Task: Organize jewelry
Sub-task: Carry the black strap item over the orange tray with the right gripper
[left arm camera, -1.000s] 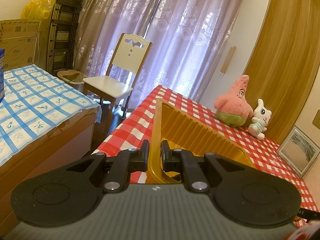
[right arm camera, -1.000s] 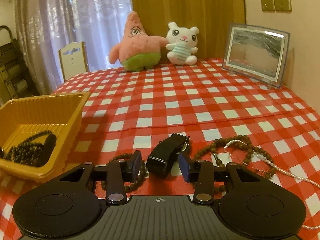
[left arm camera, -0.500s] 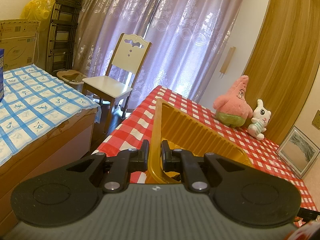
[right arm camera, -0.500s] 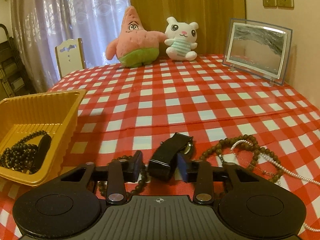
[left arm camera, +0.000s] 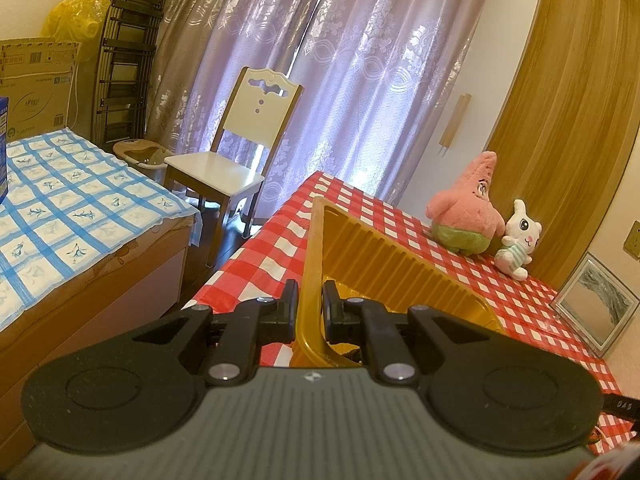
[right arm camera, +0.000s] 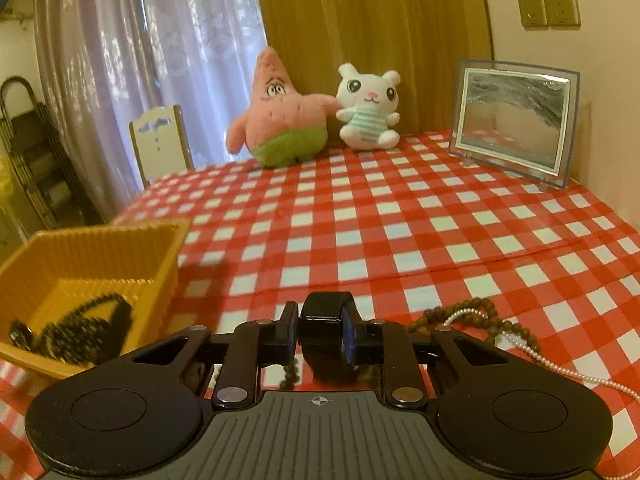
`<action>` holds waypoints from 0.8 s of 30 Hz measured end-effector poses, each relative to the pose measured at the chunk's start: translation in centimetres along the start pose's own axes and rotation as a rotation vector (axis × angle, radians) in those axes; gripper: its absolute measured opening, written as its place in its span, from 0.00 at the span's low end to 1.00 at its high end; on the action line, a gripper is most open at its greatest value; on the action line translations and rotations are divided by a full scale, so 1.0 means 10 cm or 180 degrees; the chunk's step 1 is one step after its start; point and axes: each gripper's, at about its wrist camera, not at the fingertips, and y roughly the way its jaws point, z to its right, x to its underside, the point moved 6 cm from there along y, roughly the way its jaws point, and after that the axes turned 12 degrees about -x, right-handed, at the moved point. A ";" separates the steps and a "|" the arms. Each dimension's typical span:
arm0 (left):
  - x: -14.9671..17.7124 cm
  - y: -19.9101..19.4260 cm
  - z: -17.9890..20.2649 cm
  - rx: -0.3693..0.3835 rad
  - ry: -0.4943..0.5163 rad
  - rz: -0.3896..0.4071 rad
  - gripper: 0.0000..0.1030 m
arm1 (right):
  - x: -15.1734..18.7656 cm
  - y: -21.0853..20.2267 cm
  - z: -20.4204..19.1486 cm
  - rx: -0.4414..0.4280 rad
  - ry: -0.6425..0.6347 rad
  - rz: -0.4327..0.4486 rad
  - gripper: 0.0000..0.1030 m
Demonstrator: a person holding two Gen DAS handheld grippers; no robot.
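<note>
Closing on the black strap [right arm camera: 325, 322], the right hand-held gripper [right arm camera: 320, 326] rose.

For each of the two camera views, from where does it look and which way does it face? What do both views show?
Left wrist: sits on the left gripper, facing along the ribbed yellow plastic tray whose wall it clamps, toward the curtains; only its own fingers show.
Right wrist: sits on the right gripper, facing across the red-and-white checked tablecloth toward the far wall; its jaws have just been closing on the black watch strap.
Shared: the tray, the tablecloth, the pink star plush, the white bunny plush.
</note>
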 end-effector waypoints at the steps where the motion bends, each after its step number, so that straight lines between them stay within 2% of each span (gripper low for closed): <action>1: 0.00 0.00 0.00 -0.0001 0.0000 -0.0001 0.10 | -0.02 -0.02 -0.02 -0.0018 0.0001 0.0011 0.22; 6: 0.00 0.00 0.00 0.0001 0.0001 0.0000 0.10 | -0.15 -0.11 -0.21 -0.0169 -0.0023 0.0123 0.22; 15: 0.00 0.00 0.00 0.0001 0.0001 0.0001 0.10 | -0.39 -0.14 -0.73 -0.0685 -0.0106 0.0245 0.22; 24: -0.01 0.00 0.00 0.0009 0.0008 0.0005 0.10 | -0.36 0.10 -1.27 -0.1198 -0.0147 0.0078 0.22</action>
